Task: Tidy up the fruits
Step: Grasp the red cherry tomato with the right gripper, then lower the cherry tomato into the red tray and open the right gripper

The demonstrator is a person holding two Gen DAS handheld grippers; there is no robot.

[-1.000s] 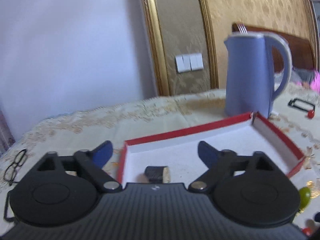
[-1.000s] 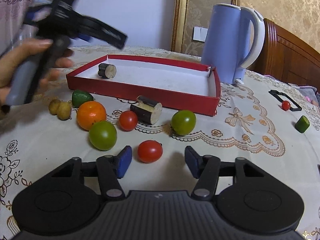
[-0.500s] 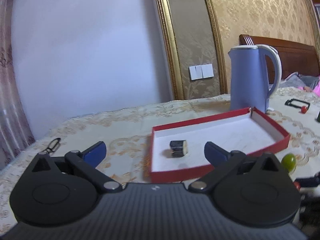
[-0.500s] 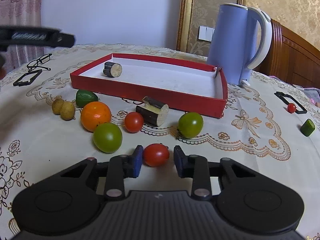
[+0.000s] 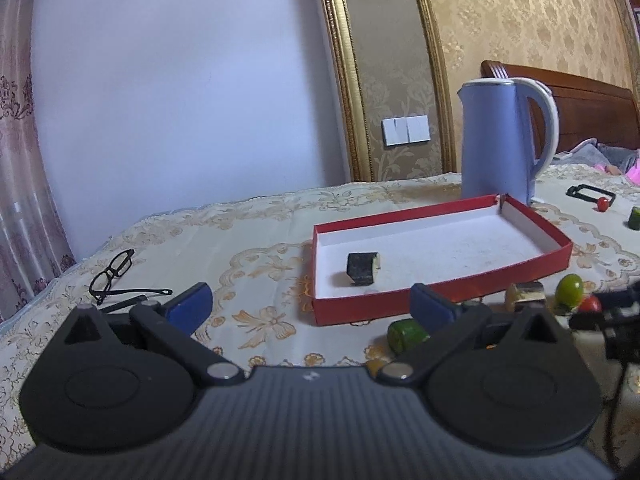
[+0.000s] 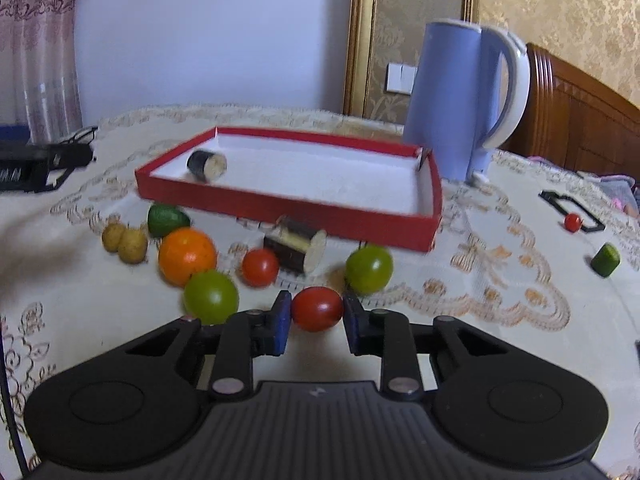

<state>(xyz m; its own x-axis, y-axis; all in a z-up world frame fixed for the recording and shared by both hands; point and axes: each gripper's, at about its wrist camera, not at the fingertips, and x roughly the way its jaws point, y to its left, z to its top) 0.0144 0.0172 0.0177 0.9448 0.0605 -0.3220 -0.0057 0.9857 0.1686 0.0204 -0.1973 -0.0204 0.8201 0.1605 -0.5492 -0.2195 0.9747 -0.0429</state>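
1. Gold-patterned wallpaper and a pale blue wall back a surface (image 6: 500, 280) covered in an embroidered cream cloth, with a blue kettle (image 6: 460, 96) standing at 1 o'clock in the right wrist view.
2. At 12 o'clock lies a red tray (image 6: 434, 196) with a white floor, holding one dark eggplant piece (image 6: 206, 165) near its left end.
3. Loose fruit sits in front of the tray: an orange (image 6: 187, 255), two green tomatoes (image 6: 211, 297) (image 6: 369, 269), a small red tomato (image 6: 260, 267), another eggplant piece (image 6: 296, 249).
4. Compared with half a second ago, the right hand-held gripper (image 6: 314, 326) has clenched onto the red tomato (image 6: 317, 309), both blue pads touching its sides; it appears lifted slightly off the cloth.
5. That suggests the pick is made and carrying to the tray comes next.
6. The left hand-held gripper (image 5: 308, 306) hangs released, holding nothing, and has drawn back to the tray's 8 o'clock.
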